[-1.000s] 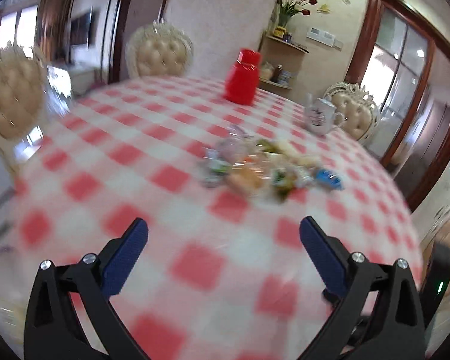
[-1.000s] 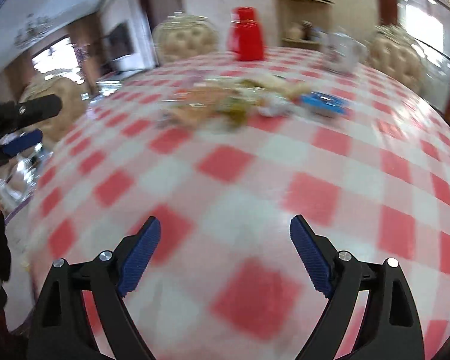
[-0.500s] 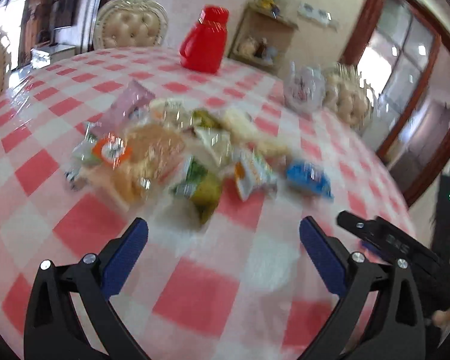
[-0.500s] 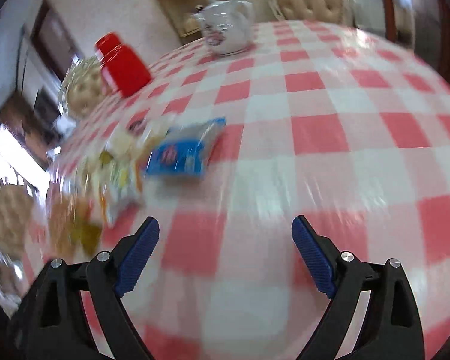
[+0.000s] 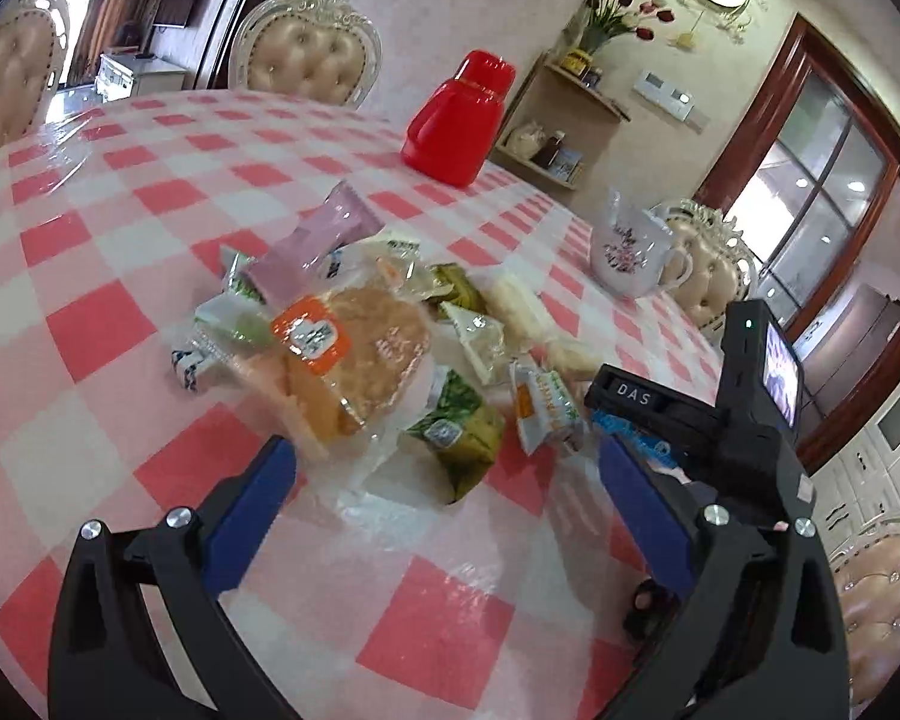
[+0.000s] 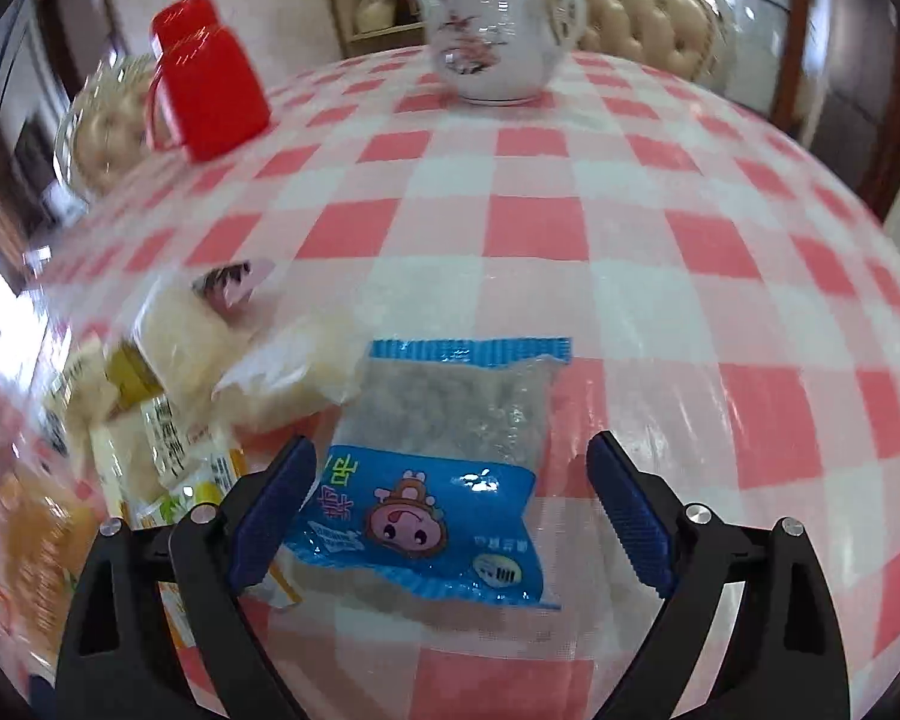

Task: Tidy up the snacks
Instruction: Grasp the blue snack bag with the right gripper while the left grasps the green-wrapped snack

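"DAS" on the right hand-held gripper (image 5: 630, 401)

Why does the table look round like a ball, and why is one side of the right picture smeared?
Both wrist views use fisheye lenses, so the red-and-white checked tablecloth bulges. In the right wrist view the left edge blurs, smearing the red plastic jug, while the blue cartoon-printed snack packet stays sharp. The left wrist view is crisp, with window glare on the tablecloth.
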Demonstrator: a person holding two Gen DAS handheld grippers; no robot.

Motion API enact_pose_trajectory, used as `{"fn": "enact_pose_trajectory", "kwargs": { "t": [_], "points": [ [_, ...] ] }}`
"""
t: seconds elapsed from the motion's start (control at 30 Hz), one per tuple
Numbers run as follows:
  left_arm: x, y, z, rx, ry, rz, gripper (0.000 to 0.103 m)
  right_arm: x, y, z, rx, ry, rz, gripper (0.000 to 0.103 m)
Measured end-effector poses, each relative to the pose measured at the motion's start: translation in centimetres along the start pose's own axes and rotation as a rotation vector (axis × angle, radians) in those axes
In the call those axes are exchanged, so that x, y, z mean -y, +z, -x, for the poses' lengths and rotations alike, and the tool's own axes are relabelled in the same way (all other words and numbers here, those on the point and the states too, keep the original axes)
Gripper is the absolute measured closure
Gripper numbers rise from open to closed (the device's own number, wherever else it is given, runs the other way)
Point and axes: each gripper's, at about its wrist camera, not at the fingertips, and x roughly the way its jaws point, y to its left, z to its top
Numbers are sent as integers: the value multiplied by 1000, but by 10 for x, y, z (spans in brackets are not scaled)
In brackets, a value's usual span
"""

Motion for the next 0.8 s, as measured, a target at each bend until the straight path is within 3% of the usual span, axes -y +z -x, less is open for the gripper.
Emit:
{"fn": "enact_pose_trajectory", "kwargs": {
  "t": [0.03,0.07,0.1,0.23,0.37,0.53,0.63,0.73,0.77,0.8],
  "points": [
    [0,-1,-1,-10,-1,-4,2,0,-3,0,-8,7,27,19],
    [1,-2,-2,-23,-1,-13,2,2,-5,2,3,24,38,36],
    [2,-2,-3,-31,2,-23,2,7,-8,7,17,37,38,41],
    [3,-7,-6,-71,-4,-27,2,33,-21,23,28,96,-17,46],
    [16,-8,-16,-123,17,-103,2,60,-40,48,40,205,-76,47],
    [43,1,-42,-143,114,-352,2,75,-60,75,70,285,-110,47],
    [47,8,-58,-169,117,-452,2,78,-66,81,59,327,-127,46],
    [53,3,-72,-197,103,-585,28,74,-68,87,63,344,-121,46],
    [53,3,-80,-236,81,-601,43,72,-68,90,69,349,-112,46],
    [51,4,-84,-262,69,-597,50,70,-69,92,74,351,-107,46]
  ]
}}
